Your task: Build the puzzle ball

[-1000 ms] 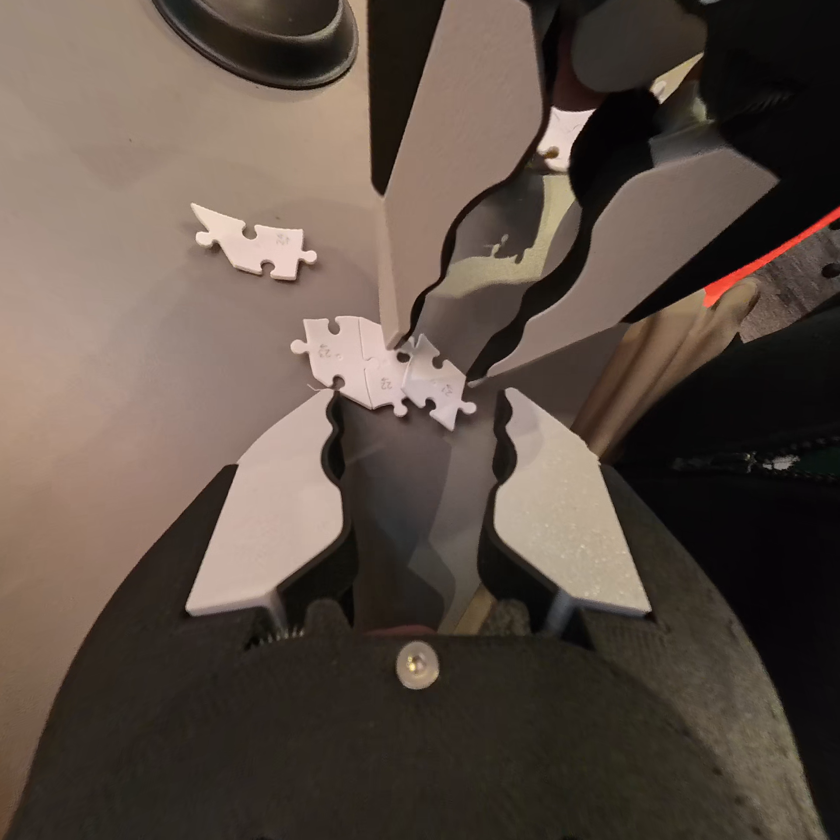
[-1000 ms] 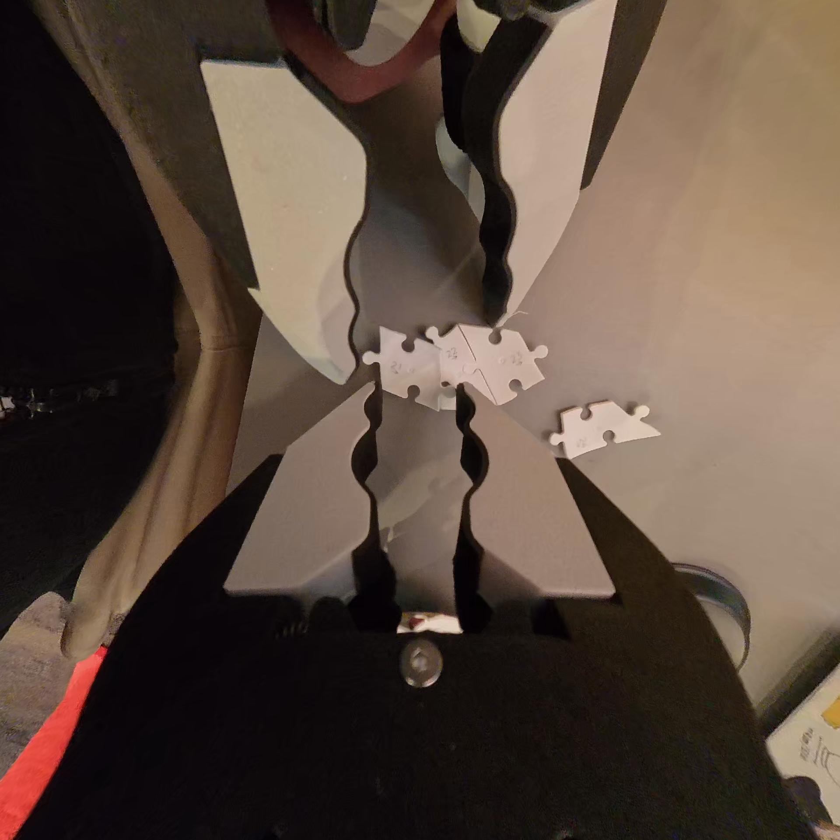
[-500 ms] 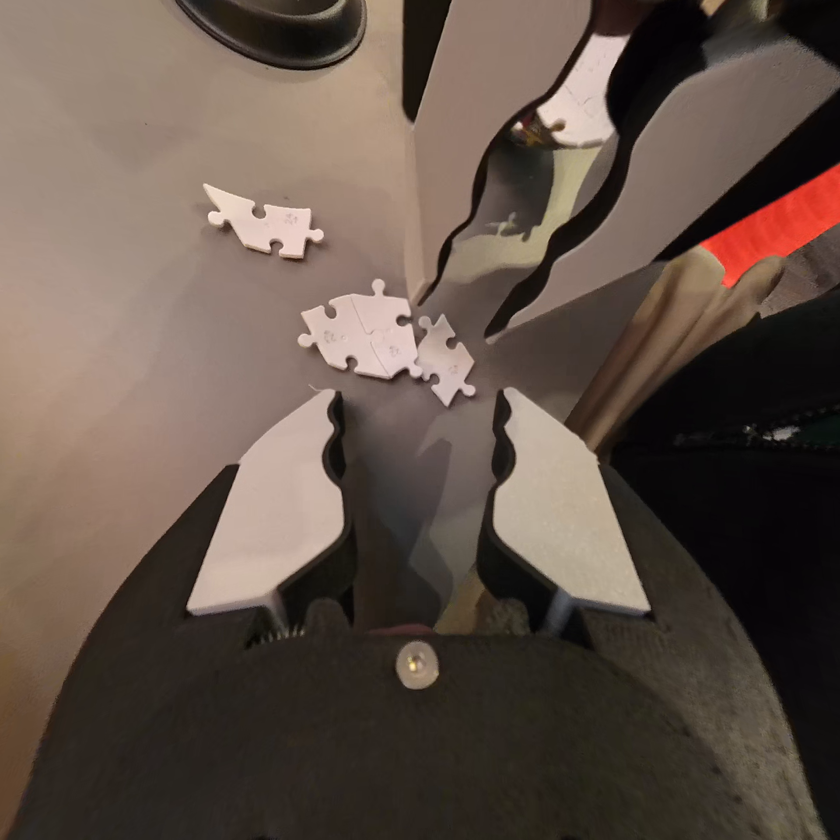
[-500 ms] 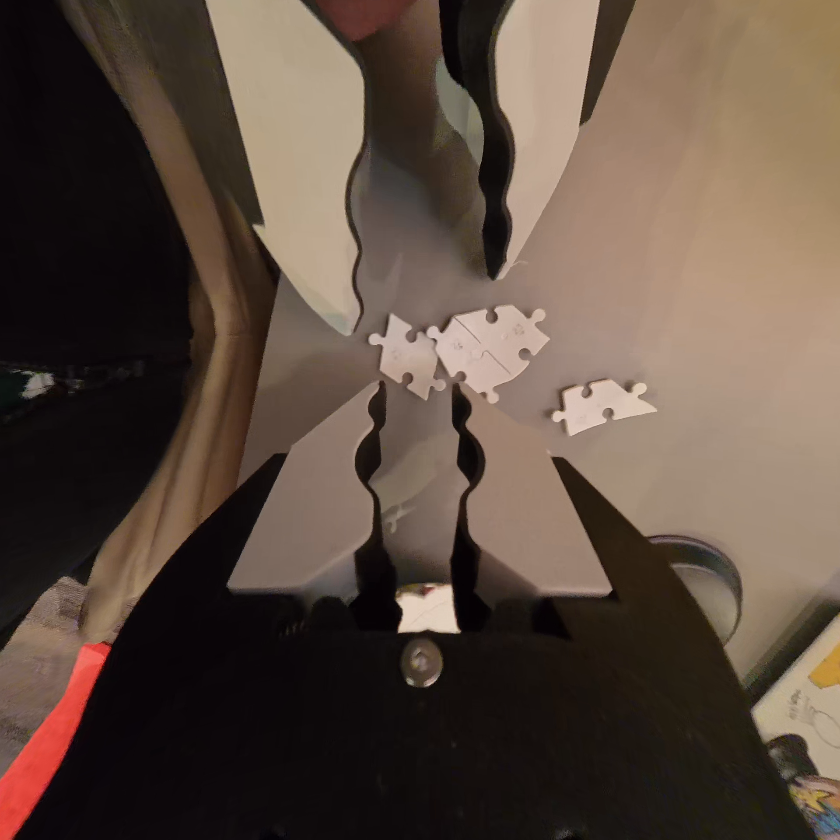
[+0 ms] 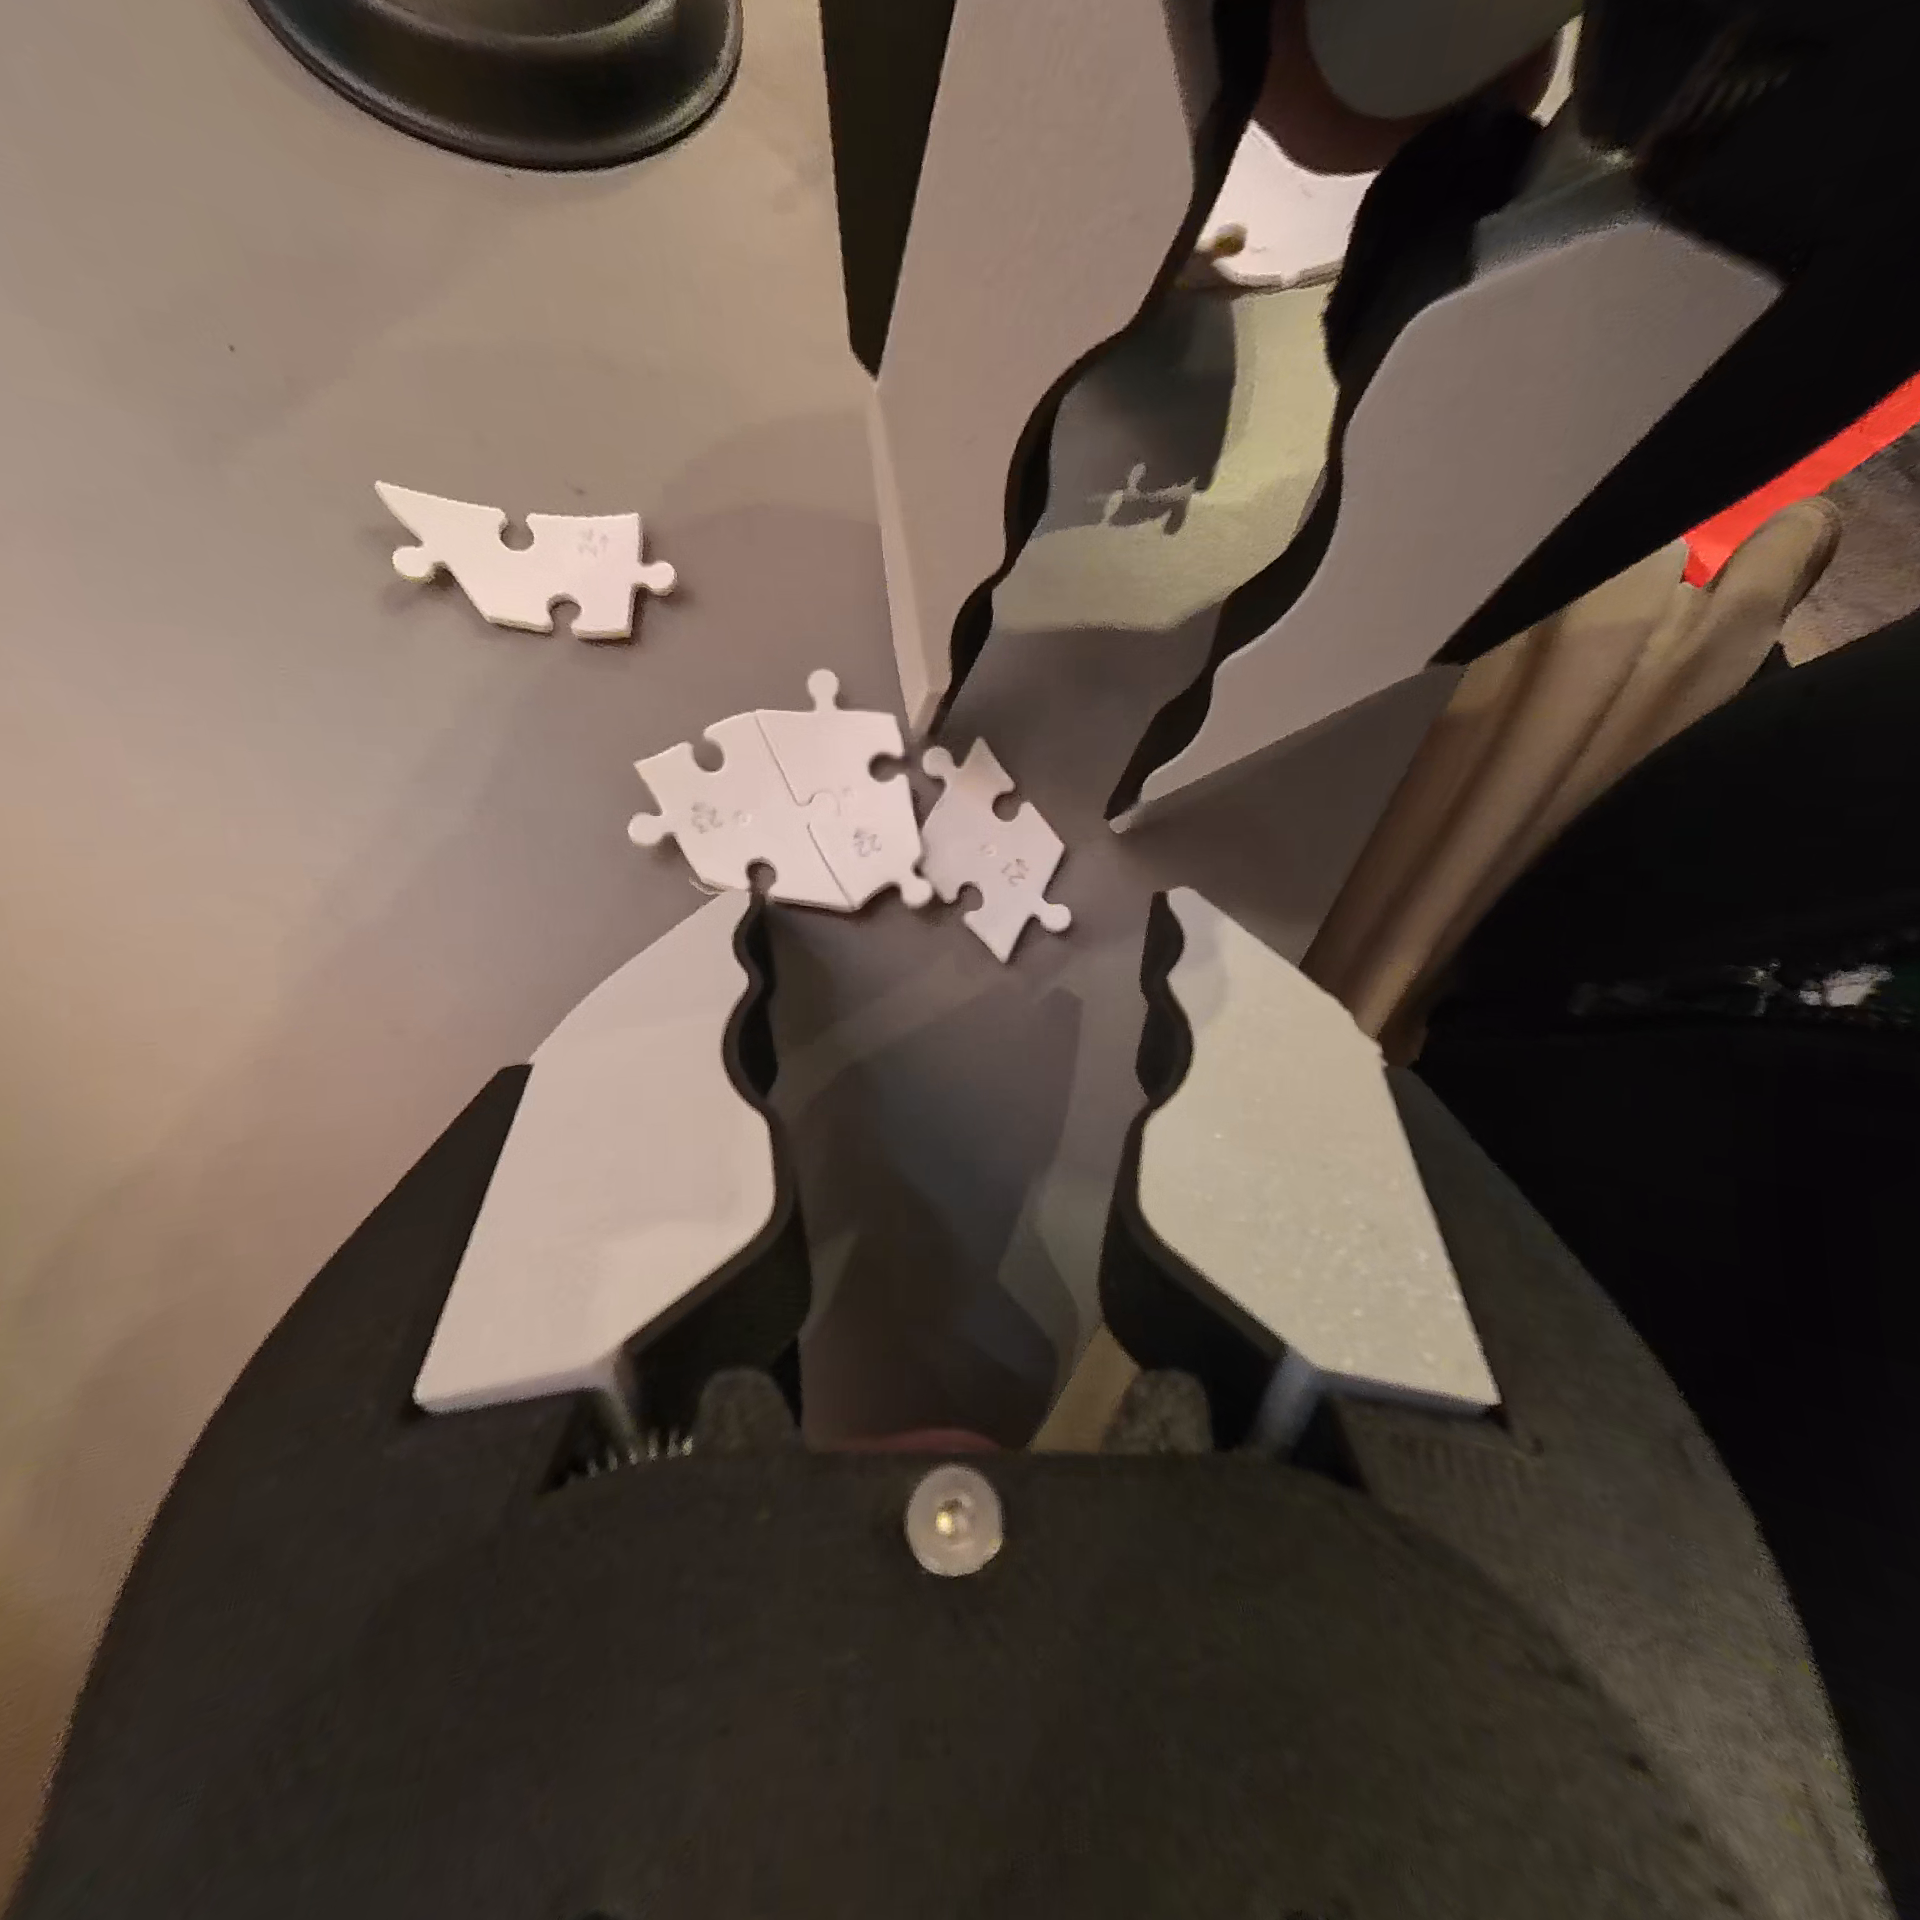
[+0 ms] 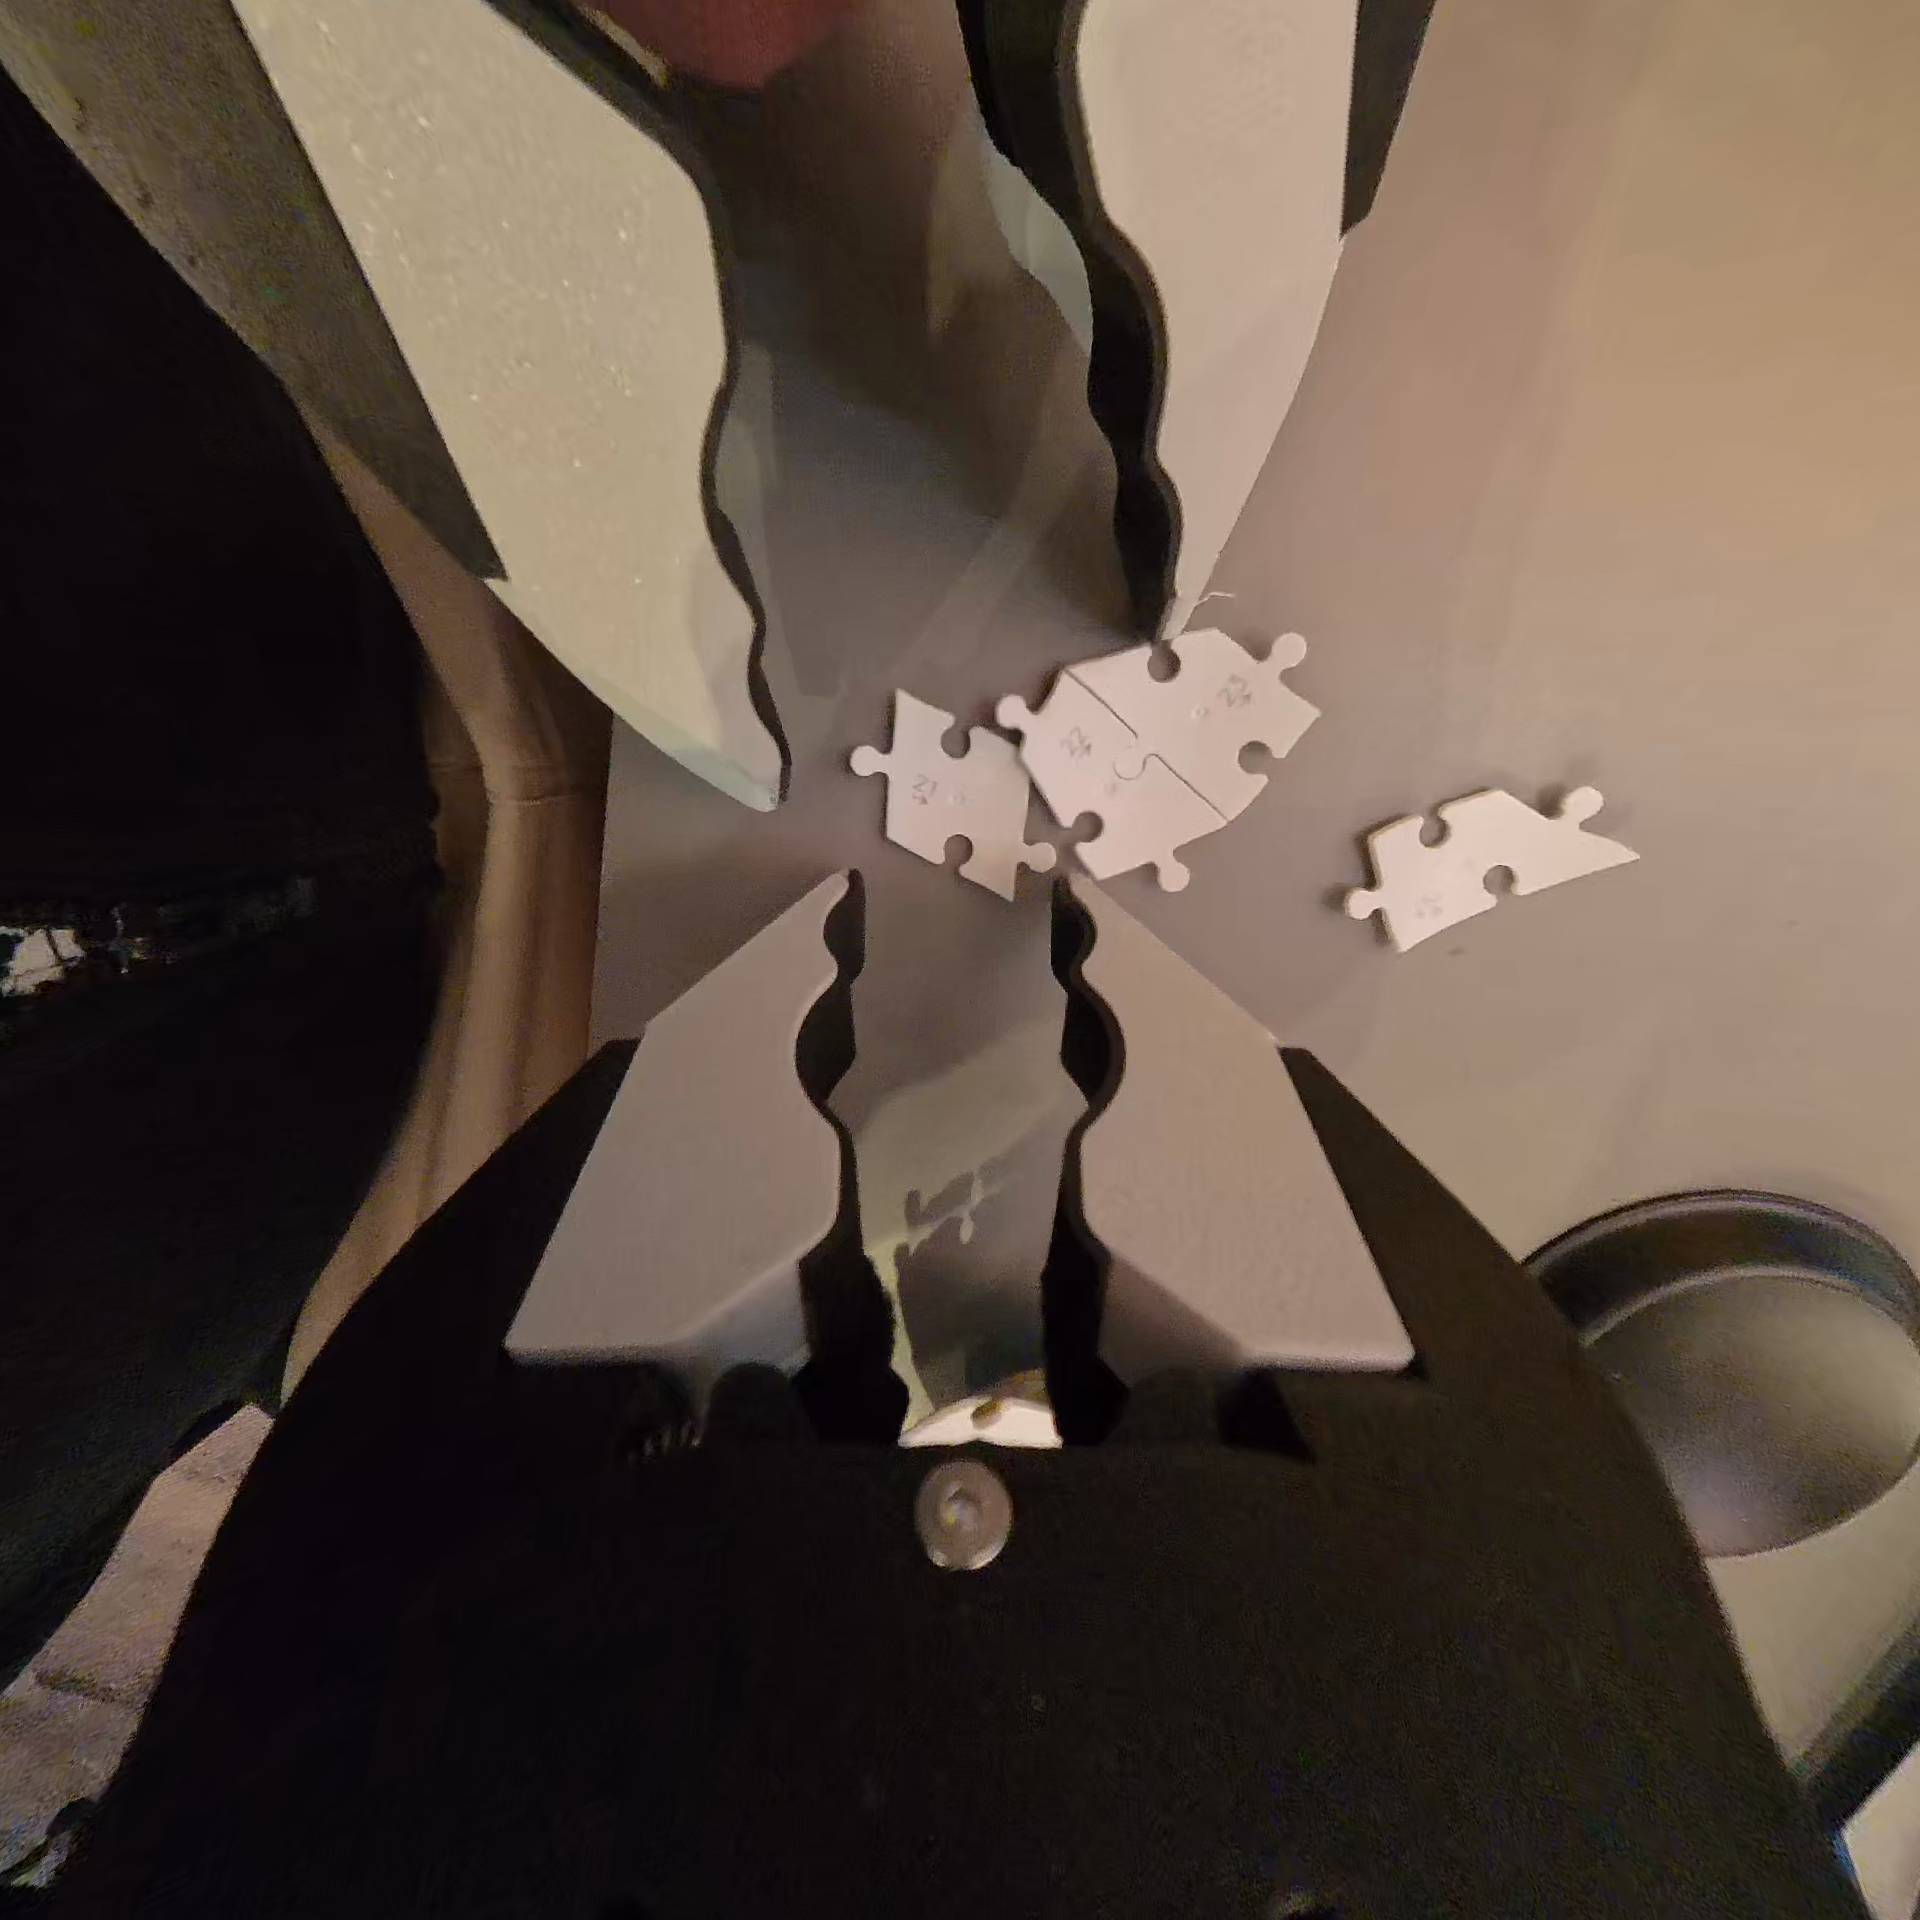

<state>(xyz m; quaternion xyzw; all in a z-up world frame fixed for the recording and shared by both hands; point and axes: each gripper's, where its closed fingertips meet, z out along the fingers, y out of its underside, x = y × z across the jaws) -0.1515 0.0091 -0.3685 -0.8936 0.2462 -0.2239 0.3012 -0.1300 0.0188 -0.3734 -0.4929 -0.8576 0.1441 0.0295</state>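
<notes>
Several white puzzle pieces lie flat on the grey table (image 5: 260,935). A joined cluster of three (image 5: 790,810) (image 6: 1153,758) sits in the middle. A single loose piece (image 5: 992,847) (image 6: 951,800) lies against its edge, not interlocked. A joined two-piece strip (image 5: 525,556) (image 6: 1475,862) lies apart. My left gripper (image 5: 961,904) (image 6: 964,712) is open and empty, one fingertip at the cluster's edge. My right gripper (image 6: 956,885) (image 5: 1023,774) faces it, open and empty, its tips just short of the loose piece.
A black round dish (image 5: 520,73) (image 6: 1745,1371) stands on the table beyond the strip. The table's edge, with a beige fabric (image 5: 1455,831) (image 6: 520,779) hanging past it, runs close by the loose piece. A white curved puzzle part (image 5: 1278,208) shows behind the right gripper. My two grippers' fingertips are within a few centimetres of each other. The beige fabric (image 6: 520,779) is about 7 centimetres from my left fingertips.
The right gripper's fingertip, which pressed on the seam between the cluster and the loose piece, has lifted off. The loose piece now lies turned, beside the cluster. Both grippers stay open.
</notes>
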